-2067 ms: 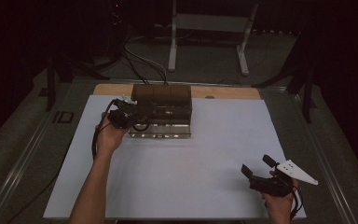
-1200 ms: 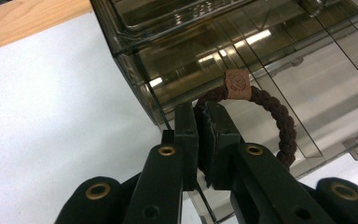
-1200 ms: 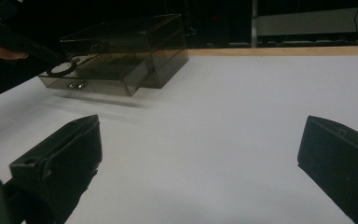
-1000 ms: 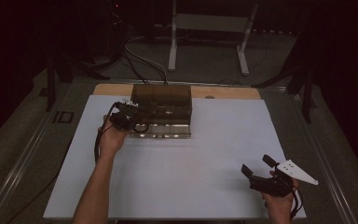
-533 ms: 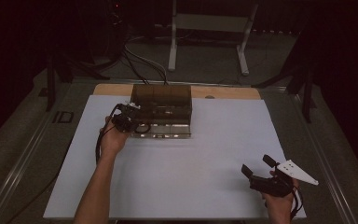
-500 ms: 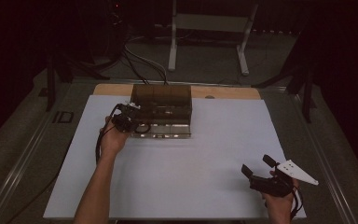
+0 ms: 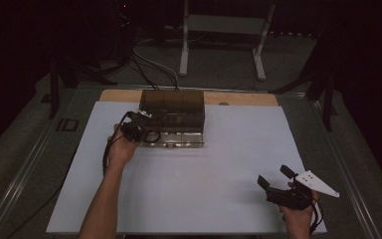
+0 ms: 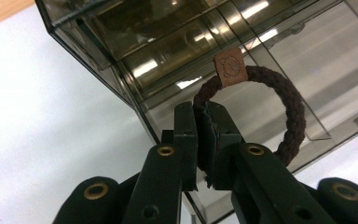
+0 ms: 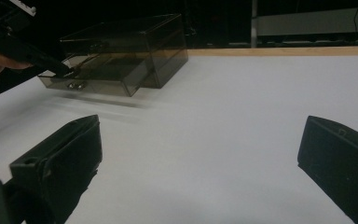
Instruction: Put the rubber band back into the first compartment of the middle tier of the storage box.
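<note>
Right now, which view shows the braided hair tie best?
The left gripper view: the hair tie hangs pinched in the left tongs, its brown tag clear. The high view gives a small dark loop; the right gripper view can't resolve it.

The left hand-held gripper pinches a dark maroon braided hair tie with a small brown leather tag, above a smoky transparent plastic drawer box on the white desk.

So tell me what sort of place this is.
Probably a lab recording bench: a white sheet over the table, a dark backdrop, loose cables on the floor behind, and a metal stand.
</note>
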Demonstrator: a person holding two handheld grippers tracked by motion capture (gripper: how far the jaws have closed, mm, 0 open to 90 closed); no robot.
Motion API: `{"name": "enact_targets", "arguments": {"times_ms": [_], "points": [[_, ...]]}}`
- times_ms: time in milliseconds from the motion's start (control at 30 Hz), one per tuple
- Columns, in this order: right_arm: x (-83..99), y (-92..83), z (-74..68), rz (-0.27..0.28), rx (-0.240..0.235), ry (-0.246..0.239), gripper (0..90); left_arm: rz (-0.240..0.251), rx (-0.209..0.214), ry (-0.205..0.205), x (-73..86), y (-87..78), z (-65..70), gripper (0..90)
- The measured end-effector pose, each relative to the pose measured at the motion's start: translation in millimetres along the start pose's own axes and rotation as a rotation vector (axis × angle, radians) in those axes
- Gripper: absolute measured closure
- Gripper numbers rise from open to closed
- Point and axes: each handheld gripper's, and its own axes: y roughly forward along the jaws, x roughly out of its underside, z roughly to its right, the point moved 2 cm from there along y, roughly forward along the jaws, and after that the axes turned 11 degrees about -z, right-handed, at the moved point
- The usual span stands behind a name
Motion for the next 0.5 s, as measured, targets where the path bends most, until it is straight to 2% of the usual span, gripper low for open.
{"name": "enact_targets", "arguments": {"times_ms": [500], "points": [[0.2,0.9,-0.2,-0.002,0.001,-0.003,0.0,0.001,-0.012,0.085,-3.0,-1.5,-2.0,86.0]]}}
